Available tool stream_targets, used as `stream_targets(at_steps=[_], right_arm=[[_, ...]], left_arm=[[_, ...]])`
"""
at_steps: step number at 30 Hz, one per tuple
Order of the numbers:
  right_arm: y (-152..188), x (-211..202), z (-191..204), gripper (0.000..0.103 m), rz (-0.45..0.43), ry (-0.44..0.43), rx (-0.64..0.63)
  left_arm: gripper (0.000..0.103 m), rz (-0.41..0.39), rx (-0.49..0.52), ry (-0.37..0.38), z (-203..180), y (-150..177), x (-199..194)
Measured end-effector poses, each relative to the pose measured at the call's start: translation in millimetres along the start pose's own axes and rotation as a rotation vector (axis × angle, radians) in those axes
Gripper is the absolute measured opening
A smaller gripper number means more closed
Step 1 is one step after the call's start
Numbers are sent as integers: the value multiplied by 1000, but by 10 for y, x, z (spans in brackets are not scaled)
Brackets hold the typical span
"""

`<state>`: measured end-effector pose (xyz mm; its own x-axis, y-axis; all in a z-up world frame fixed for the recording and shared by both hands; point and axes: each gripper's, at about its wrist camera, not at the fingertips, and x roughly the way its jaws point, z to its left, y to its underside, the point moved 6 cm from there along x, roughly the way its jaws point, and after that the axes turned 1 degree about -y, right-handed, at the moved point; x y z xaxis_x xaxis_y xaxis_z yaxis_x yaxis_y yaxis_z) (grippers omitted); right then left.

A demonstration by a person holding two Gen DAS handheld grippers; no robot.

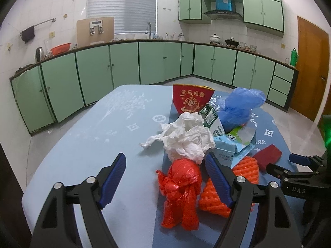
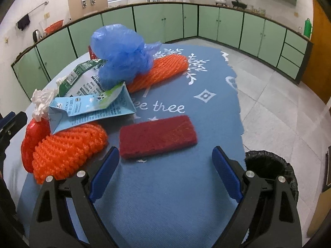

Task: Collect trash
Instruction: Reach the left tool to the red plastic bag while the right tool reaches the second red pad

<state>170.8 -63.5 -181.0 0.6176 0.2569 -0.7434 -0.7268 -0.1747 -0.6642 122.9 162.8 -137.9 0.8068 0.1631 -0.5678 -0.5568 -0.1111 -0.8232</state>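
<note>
Right wrist view shows the bin (image 2: 269, 165) by the table, the pile (image 2: 86, 103) uncollected, and both grippers (image 2: 165, 165) (image 1: 165, 177) wide open, holding nothing.

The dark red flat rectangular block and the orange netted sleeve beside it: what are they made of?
Dark red flat rectangular block: probably a scouring-pad fibre, since its surface looks matte and fuzzy. Orange netted sleeve: likely foam fruit netting, with a puffy open mesh and slight sheen.

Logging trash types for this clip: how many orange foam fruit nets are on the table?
2: one near orange foam net beside the red bag, one far net behind the blue bag. Others may be hidden under the pile.
</note>
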Motion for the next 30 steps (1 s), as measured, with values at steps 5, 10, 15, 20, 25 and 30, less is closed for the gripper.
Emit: stream_targets(at_steps=[5, 10, 15, 20, 25, 30], right_arm=[[-10, 123, 43, 90, 41, 17, -16], [-13, 196, 84, 91, 64, 36, -36], [-12, 175, 139, 78, 56, 27, -58], [-14, 87, 161, 52, 37, -38, -46], [-2, 51, 201, 52, 34, -31, -64], [-9, -28, 148, 80, 7, -28, -43]], left_arm=[[78, 19, -4, 2, 7, 34, 55], [78, 37, -1, 6, -6, 67, 106], [78, 46, -3, 11, 4, 90, 116], [78, 73, -3, 10, 10, 158, 165], [72, 116, 7, 40, -47, 224, 249], [71, 151, -10, 42, -40, 274, 308]])
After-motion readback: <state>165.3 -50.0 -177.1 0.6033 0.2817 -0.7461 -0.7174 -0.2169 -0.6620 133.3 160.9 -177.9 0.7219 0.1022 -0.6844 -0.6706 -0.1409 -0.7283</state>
